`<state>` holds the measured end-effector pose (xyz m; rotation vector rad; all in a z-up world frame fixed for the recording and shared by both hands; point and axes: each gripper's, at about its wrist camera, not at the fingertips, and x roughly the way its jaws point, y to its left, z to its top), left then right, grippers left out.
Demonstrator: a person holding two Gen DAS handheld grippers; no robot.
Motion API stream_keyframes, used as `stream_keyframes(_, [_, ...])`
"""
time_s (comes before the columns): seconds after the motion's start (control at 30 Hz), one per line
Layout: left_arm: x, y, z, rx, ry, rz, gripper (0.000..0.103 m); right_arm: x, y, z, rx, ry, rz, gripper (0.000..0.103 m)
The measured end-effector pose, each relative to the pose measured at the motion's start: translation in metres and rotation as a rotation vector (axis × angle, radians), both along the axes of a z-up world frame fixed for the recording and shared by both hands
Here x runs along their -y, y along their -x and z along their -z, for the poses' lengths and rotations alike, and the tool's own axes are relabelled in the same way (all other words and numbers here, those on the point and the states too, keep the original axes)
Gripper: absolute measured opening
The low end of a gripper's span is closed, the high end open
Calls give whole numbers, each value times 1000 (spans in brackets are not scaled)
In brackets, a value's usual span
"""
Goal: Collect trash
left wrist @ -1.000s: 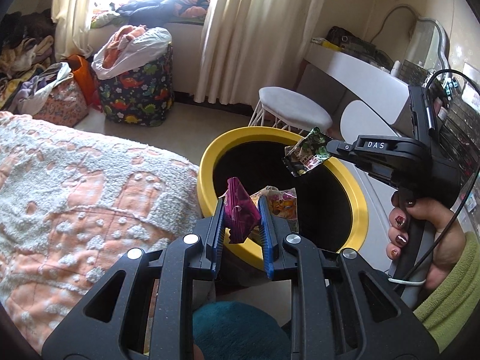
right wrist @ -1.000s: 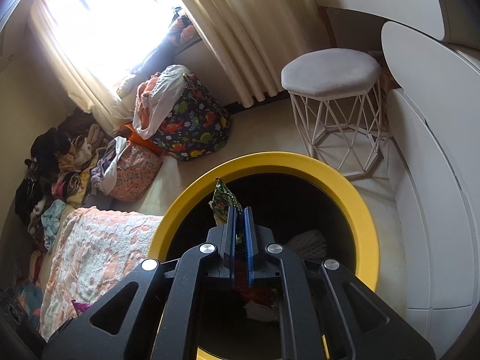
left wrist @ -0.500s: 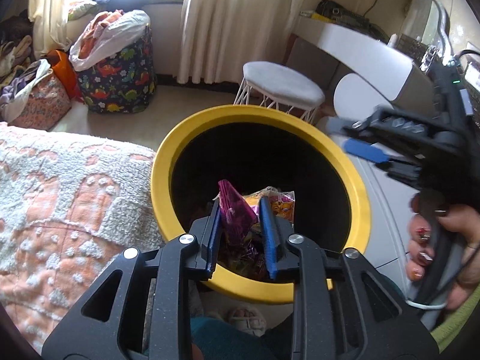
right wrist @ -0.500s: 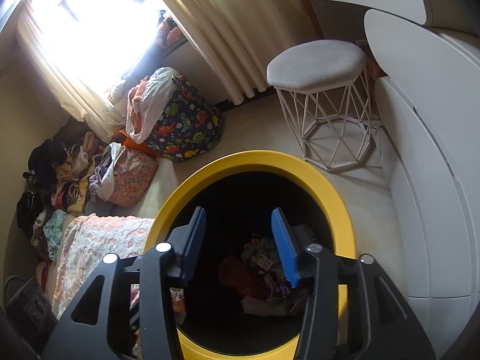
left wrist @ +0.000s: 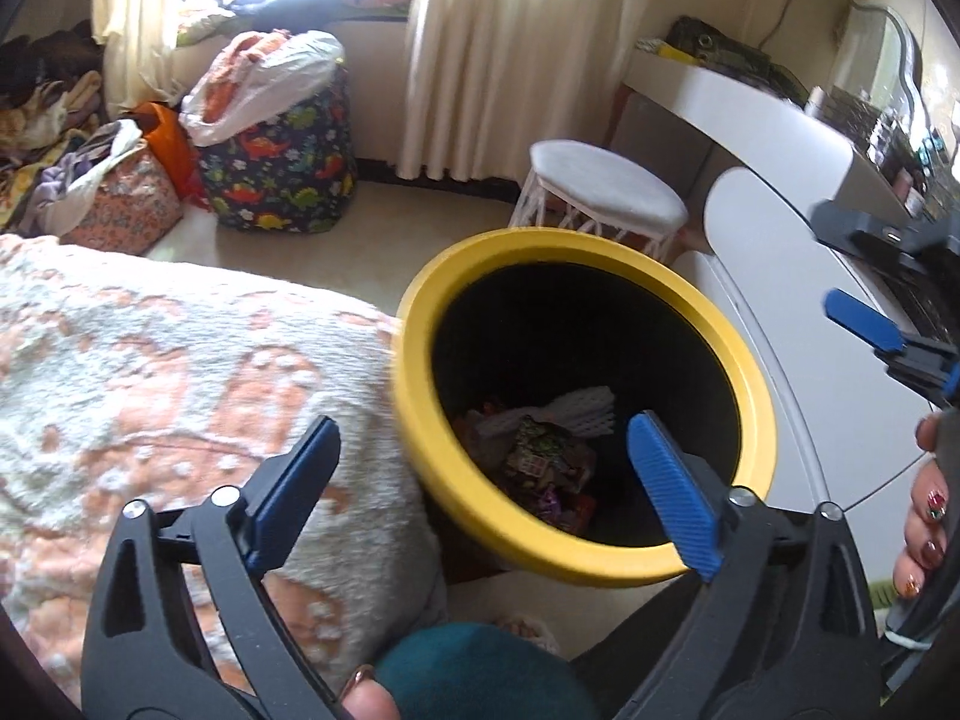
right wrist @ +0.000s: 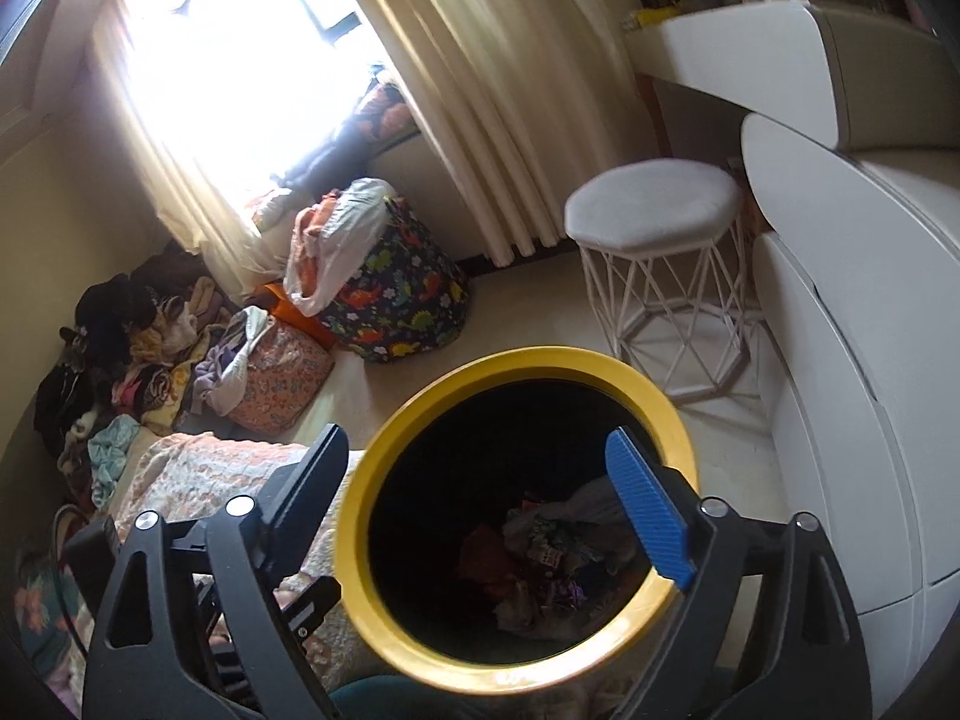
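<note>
Nearby: bed blanket (left wrist: 180, 372) touches yellow bin (left wrist: 744, 384); stool (right wrist: 654, 204) beyond.

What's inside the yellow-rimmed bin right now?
The bin holds a heap of crumpled colourful wrappers and a white foam net at the bottom. Whatever lies under that heap, and the dark near wall, cannot be seen.

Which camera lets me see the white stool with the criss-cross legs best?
The right wrist view. It shows the whole white stool, from the seat down to its wire legs on the floor. In the left wrist view the yellow bin hides most of the legs, so you see mainly the seat.
</note>
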<state>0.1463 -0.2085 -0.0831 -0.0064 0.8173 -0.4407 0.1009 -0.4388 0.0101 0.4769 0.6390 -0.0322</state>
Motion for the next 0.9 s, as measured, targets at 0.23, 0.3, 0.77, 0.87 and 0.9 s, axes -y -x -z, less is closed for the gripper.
stream_keyframes(0.23, [-40,21,-15,70,2,-82,92,-42,33,-11,141,119,-76,96])
stream_keyframes(0.3, [-50,27,-21,95,2,-101,92,-55,43,-12,175,146,-94,96])
stream_keyframes(0.77, [-126,80,-46,236,3,-294,92,-104,89,-12,384,280,-99,96])
stream_keyframes(0.87, [-136,87,-47,248,5,-314,92,-113,97,-10,416,313,-98,96])
stream_keyframes(0.9, [-138,89,-48,258,0,-318,92,-116,97,-10,420,323,-108,96])
